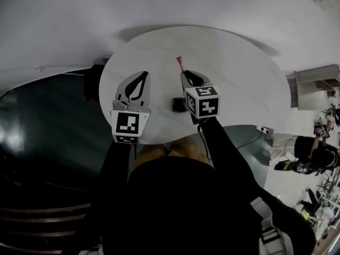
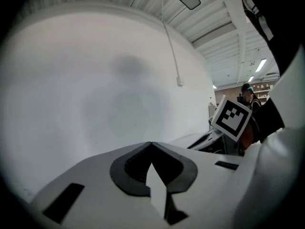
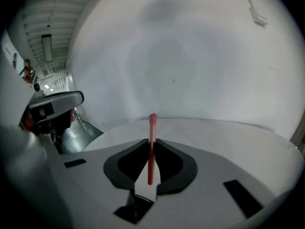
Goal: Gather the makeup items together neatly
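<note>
Rt fingers (image 3: pixel 125 165) pinch pink stick (image 3: pixel 151 149); lt fingers (image 2: pixel 127 170) together.

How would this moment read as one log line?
right gripper: shut on pink stick | left gripper: shut, empty | small dark item: on table, between grippers

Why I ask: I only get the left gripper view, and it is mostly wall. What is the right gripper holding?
Observer: The right gripper is shut on a thin pink stick, which pokes out past the jaws.
Operator: Anything lying on the table?
Observer: One small dark case lies on the round white table, between the two grippers and close beside the right one.
Operator: Is my left gripper over the table too?
Observer: Yes. In the head view the left gripper hangs over the table's left part, shut and empty.
</note>
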`<move>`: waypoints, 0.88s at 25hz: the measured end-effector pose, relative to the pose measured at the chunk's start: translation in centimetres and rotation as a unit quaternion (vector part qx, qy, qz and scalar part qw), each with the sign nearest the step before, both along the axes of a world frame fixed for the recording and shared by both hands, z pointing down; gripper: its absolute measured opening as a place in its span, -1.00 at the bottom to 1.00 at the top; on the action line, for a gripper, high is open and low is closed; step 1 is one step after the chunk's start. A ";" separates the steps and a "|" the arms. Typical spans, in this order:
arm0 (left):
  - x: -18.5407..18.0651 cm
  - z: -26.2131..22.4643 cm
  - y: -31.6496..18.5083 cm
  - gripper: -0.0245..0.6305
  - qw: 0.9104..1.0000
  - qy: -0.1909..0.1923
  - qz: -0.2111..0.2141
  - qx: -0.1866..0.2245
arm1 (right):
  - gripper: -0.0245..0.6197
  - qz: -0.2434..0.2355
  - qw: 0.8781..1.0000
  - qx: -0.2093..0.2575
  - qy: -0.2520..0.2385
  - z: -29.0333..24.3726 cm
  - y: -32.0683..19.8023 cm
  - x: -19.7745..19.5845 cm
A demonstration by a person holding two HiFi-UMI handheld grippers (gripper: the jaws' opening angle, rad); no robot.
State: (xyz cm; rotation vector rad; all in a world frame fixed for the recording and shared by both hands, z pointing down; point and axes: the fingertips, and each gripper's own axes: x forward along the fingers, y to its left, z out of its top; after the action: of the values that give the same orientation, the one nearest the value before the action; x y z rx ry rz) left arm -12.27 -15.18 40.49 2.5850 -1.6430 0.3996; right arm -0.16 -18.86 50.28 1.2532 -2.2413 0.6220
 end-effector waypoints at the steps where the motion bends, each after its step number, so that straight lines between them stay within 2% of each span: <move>1: 0.9 0.0 0.1 -0.88 1.000 -0.004 0.003 -0.001 | -0.72 0.006 1.000 0.000 0.002 0.0 0.2 1.2; 11: 11.7 1.4 -0.5 -0.88 0.999 -0.003 0.047 -0.005 | -0.72 0.060 0.998 -0.019 0.009 2.4 1.4 13.1; 17: 14.3 0.1 1.6 -0.88 0.998 -0.002 0.057 0.001 | -0.72 0.070 0.997 -0.025 0.009 2.1 3.8 15.3; 22: 15.8 0.4 2.0 -0.88 0.998 -0.018 0.056 -0.009 | -0.72 0.074 0.995 -0.072 0.007 5.3 5.3 16.1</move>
State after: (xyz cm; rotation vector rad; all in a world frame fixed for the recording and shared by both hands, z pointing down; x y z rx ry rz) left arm 3.49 -13.19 40.88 2.6803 -1.5017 0.4680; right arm 15.93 -13.58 55.54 1.3535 -2.0649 0.8118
